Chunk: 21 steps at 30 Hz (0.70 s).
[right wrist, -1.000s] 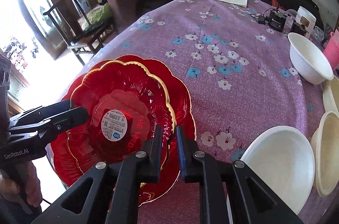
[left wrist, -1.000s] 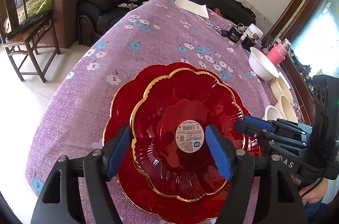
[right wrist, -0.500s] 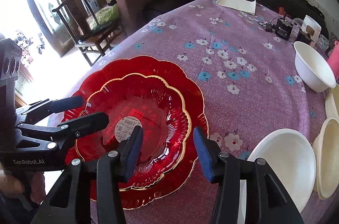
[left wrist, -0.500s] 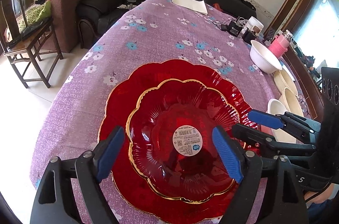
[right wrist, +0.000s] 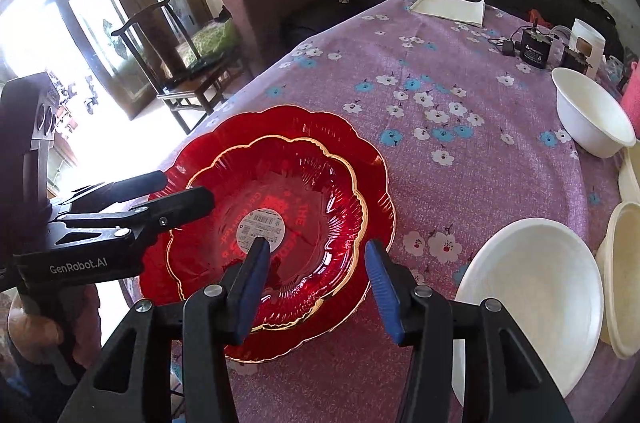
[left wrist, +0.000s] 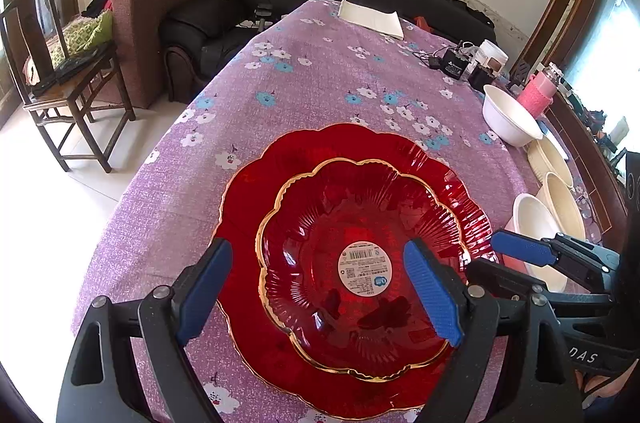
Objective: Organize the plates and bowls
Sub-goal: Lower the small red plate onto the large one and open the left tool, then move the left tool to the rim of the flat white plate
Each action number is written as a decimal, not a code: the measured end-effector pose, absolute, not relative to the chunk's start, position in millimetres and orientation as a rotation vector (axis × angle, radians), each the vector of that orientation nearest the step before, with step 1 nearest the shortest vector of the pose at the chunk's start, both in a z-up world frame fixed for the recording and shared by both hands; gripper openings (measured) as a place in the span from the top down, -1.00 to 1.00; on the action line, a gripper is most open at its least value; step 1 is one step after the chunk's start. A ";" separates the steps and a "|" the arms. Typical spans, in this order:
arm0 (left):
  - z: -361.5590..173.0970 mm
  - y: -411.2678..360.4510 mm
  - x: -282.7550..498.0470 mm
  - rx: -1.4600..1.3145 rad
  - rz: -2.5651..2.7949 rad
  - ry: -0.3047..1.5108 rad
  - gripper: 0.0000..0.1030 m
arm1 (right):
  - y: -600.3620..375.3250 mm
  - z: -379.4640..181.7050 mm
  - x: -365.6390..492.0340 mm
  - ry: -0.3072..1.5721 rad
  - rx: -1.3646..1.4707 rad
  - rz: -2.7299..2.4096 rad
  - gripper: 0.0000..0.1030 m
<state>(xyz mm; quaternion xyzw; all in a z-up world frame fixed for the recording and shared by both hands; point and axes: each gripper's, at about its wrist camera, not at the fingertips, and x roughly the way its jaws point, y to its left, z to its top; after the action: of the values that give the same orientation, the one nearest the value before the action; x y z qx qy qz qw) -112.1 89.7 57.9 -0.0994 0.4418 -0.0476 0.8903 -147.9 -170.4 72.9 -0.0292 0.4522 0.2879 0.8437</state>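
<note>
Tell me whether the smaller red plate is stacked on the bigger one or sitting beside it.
Stacked. The smaller red plate lies nested inside the larger red plate, whose scalloped rim shows all around it.

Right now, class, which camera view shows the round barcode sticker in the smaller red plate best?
The left wrist view: the barcode sticker sits whole and nearly face-on inside the smaller red plate. In the right wrist view the right gripper has one fingertip overlapping the sticker's lower edge, and it appears tilted.

Small red plate (left wrist: 360,263) nested on larger red plate (left wrist: 256,183) (left gripper (left wrist: 320,287) agape above)
</note>
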 end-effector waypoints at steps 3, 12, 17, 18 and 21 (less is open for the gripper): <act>61.2 87.0 -114.0 -0.201 -0.096 0.899 -0.70 | -173.8 75.3 -153.1 0.941 -0.055 0.612 -0.04; 61.7 66.8 -115.3 -0.183 -0.116 0.878 -0.70 | -192.4 73.0 -161.5 0.925 -0.017 0.595 -0.04; 66.6 48.0 -114.5 -0.155 -0.142 0.878 -0.70 | -209.9 74.0 -164.6 0.918 0.021 0.582 -0.04; 68.1 42.9 -114.3 -0.147 -0.147 0.877 -0.70 | -213.5 75.2 -166.3 0.914 0.027 0.582 -0.04; 72.2 26.4 -114.2 -0.122 -0.172 0.876 -0.70 | -225.9 79.2 -172.1 0.894 0.042 0.577 -0.04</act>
<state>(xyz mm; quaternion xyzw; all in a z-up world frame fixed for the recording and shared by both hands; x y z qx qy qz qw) -114.2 26.4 72.2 -0.0587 0.4232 -0.0829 0.9003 -172.1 -225.9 79.2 0.0199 0.4262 0.2752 0.8615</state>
